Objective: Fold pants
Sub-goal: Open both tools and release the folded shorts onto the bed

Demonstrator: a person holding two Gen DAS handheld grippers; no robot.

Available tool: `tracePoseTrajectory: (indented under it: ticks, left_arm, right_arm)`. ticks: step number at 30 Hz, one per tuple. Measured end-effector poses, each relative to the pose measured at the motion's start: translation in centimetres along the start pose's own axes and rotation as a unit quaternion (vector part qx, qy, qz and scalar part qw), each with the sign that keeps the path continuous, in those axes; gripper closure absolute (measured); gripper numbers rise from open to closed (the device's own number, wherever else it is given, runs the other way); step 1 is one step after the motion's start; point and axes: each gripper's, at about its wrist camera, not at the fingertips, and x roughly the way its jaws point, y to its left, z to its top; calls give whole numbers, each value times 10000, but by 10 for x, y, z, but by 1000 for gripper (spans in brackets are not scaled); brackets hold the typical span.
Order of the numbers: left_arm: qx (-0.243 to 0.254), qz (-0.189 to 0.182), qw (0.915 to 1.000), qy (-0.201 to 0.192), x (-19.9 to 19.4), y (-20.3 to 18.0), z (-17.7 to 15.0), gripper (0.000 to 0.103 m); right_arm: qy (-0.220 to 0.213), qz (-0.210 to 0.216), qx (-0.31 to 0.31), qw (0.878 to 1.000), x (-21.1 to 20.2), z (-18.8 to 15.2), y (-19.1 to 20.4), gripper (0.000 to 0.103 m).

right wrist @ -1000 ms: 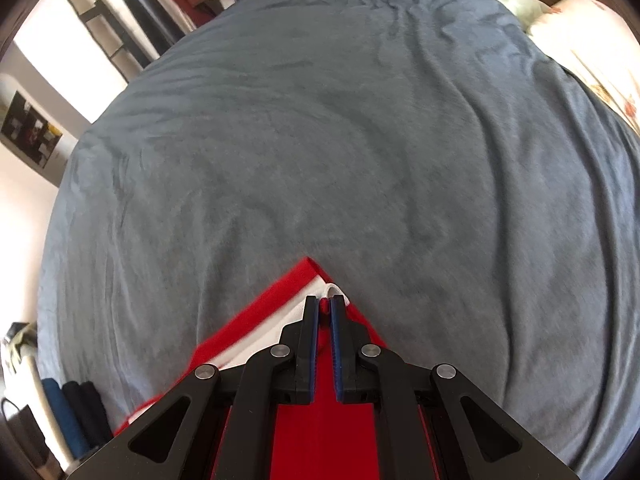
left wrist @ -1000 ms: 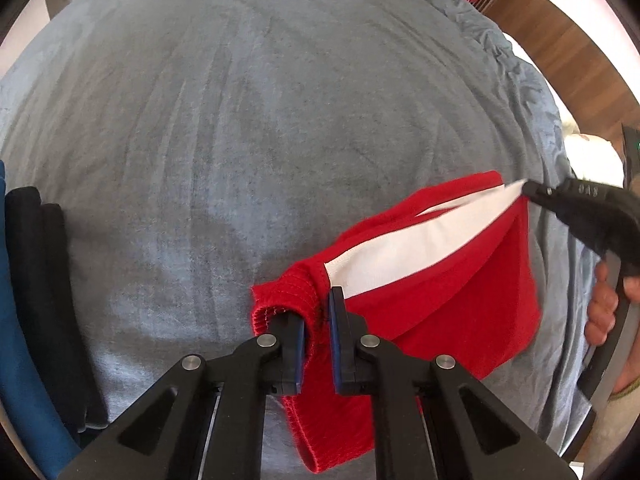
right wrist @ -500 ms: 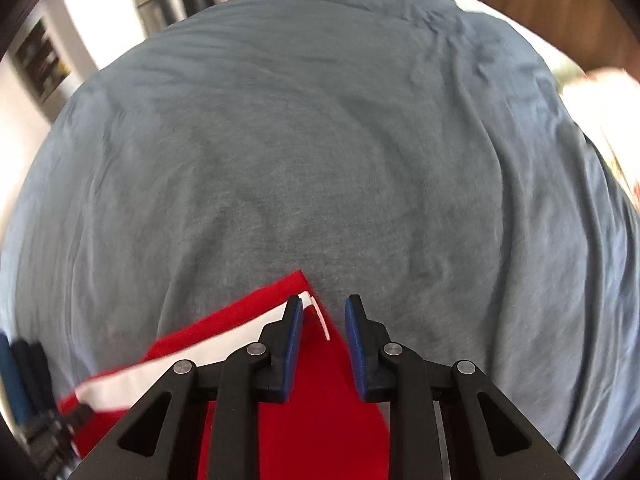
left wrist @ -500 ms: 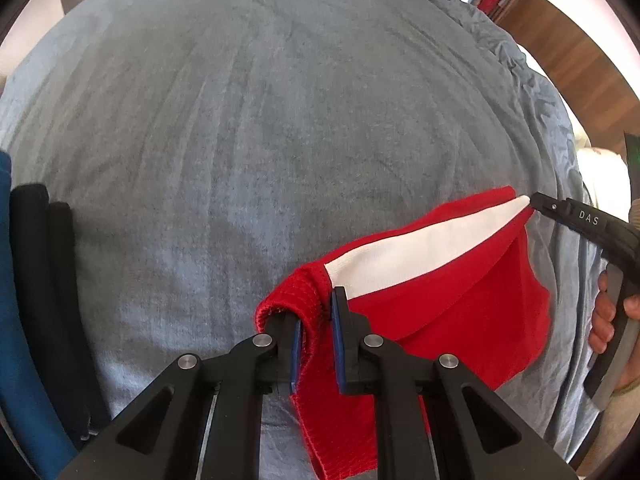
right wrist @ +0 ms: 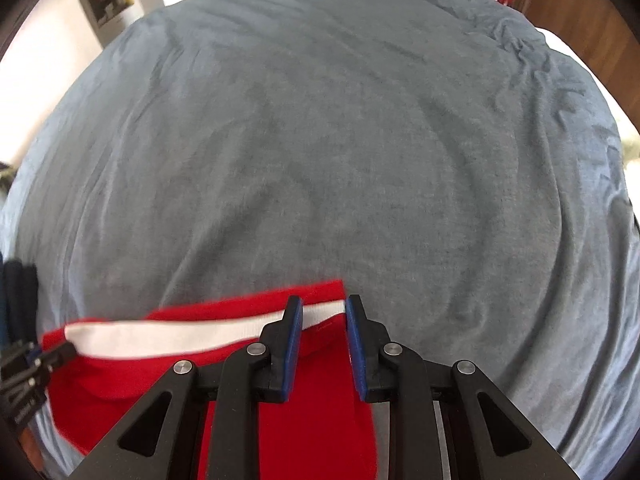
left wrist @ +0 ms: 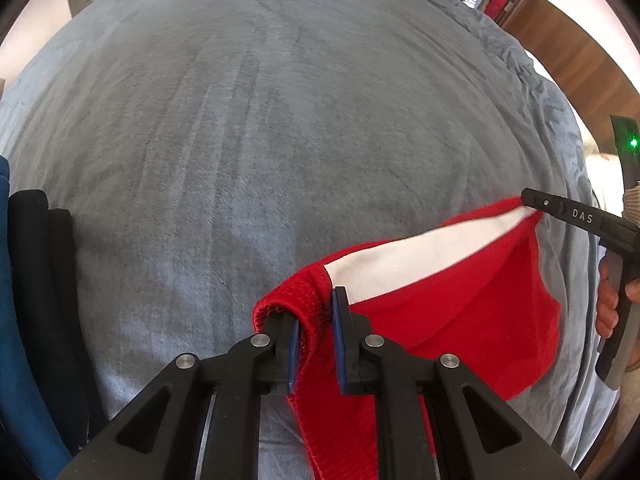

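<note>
Opening right gripper [right wrist: 320,312], releasing pants [right wrist: 224,364] corner

Around us a home bedroom: grey-sheeted bed [right wrist: 320,140], wooden wardrobe [left wrist: 576,56] at two o'clock, our folded clothes [left wrist: 36,300] at nine.

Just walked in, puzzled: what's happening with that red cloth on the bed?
A person with a handheld gripper in each hand is folding red pants on a grey bed cover. The left gripper pinches the ribbed end. On the right gripper the jaws have just been opening, the other corner lying loose between them.
</note>
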Motion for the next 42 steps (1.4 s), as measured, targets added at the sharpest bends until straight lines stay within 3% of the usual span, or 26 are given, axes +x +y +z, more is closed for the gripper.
tracePoseTrajectory:
  ticks: [6, 11, 16, 24, 34, 38, 42]
  left_arm:
    - [-53, 65, 9999, -75, 0, 3, 4, 87]
    - [168, 209, 9996, -49, -5, -8, -8, 64]
    - [220, 481, 9980, -344, -26, -15, -20, 46]
    - [161, 608, 9978, -186, -22, -12, -33, 44]
    - [156, 681, 9976, -34, -9, -8, -44, 44]
    - [186, 752, 9970, -23, -9, -7, -45, 44]
    - [98, 666, 9976, -151, -24, -4, -48, 44]
  right_arm:
    - [-225, -339, 81, 9991, -3, 10, 0, 80]
    - [-287, -249, 5, 9993, -25, -7, -2, 80]
    - [-83, -129, -136, 9998, -32, -29, -7, 80]
    - [26, 49, -204, 9998, -10, -23, -2, 80]
    - [-33, -460, -133, 9988, 14, -11, -2, 80]
    - [-132, -947, -26, 9954, 9, -12, -6, 80]
    - [-182, -980, 68, 9950, -9, -19, -9, 80]
